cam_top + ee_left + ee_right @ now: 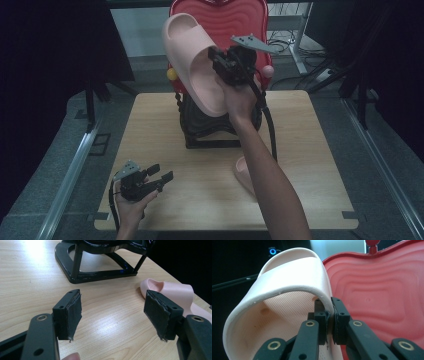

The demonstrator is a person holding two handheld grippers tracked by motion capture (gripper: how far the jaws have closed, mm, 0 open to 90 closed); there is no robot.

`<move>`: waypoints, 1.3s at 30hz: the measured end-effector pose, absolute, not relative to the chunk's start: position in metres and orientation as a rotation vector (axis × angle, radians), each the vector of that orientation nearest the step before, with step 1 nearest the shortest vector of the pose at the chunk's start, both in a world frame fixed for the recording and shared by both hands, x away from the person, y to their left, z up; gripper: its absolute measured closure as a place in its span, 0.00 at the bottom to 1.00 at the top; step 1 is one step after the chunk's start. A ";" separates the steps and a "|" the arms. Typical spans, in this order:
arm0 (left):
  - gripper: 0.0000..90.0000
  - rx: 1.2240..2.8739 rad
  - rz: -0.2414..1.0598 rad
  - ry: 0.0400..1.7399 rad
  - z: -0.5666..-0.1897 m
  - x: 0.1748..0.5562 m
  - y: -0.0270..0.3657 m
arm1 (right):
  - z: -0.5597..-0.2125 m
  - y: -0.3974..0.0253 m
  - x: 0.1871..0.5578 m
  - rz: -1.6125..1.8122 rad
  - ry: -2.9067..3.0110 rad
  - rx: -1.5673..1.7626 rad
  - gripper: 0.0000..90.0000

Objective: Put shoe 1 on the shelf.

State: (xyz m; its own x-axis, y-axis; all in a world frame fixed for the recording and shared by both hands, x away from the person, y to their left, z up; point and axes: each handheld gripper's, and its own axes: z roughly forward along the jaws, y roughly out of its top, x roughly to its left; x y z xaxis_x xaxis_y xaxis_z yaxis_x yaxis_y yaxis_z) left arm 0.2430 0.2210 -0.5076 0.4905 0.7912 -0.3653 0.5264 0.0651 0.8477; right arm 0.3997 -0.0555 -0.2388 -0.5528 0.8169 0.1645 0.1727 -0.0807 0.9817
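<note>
Above the red rack (220, 20): my right gripper (226, 64) clamps a pink slipper's (192, 60) strap — toe up.
Left gripper (161, 180): spread, empty — nearer the second slipper (244, 175).

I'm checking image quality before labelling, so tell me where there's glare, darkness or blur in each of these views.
High view: dim overall, with near-black upper corners; the table is evenly lit. Left gripper view: bright glare patches on the wood, at top left and between the open jaws of the left gripper. Right gripper view: the pink slipper is sharp, the right gripper slightly soft up close, and the left background is dark.
</note>
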 end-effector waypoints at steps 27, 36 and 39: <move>0.34 1.606 0.269 1.164 -0.513 0.247 0.222 | -0.215 -0.002 0.501 1.492 1.607 1.203 0.89; 0.34 1.607 0.270 1.156 -0.511 0.245 0.221 | -0.213 -0.003 0.485 1.519 1.635 1.154 0.64; 0.34 1.611 0.271 1.152 -0.511 0.245 0.219 | -0.213 -0.011 0.474 1.556 1.656 1.139 0.62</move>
State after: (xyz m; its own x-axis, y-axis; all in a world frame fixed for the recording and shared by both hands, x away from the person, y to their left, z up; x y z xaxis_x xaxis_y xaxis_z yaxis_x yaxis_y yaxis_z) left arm 0.2453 0.2190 -0.5109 0.5039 0.7806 -0.3697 0.5338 0.0551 0.8438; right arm 0.4744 -0.0113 -0.2129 -0.4589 0.8785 0.1328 0.1874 -0.0504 0.9810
